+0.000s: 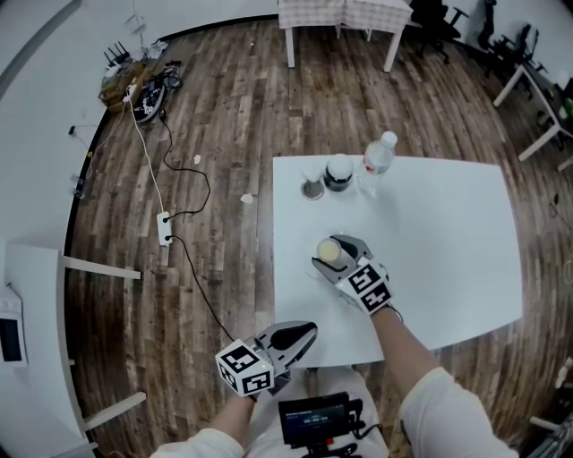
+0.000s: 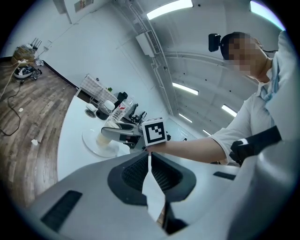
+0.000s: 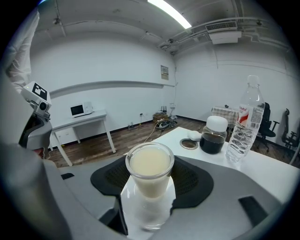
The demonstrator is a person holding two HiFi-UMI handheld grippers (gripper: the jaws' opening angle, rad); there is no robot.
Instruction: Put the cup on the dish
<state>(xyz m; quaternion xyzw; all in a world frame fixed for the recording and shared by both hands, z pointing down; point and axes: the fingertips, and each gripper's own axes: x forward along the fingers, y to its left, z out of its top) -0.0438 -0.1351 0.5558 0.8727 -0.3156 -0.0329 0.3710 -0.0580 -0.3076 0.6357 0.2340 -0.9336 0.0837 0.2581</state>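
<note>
Over the clear dish [image 2: 92,143] on the white desk [image 1: 448,241], pinches the glass cup of milky drink [image 3: 150,169] in the right claw [image 1: 333,252]; base-to-dish contact unclear. Holds the left claw [image 1: 303,333] pressed together, empty, near the desk's edge. Lower upright, slowly, centred; wait for settling, then spread evenly and back straight out, avoiding spills.

You're in an office-like lab: white worktop [image 1: 448,233] under your fingers [image 1: 354,245], swivel chairs [image 1: 436,20] far beyond them, power strip [image 1: 165,228] on the wood floor [image 1: 224,107].
</note>
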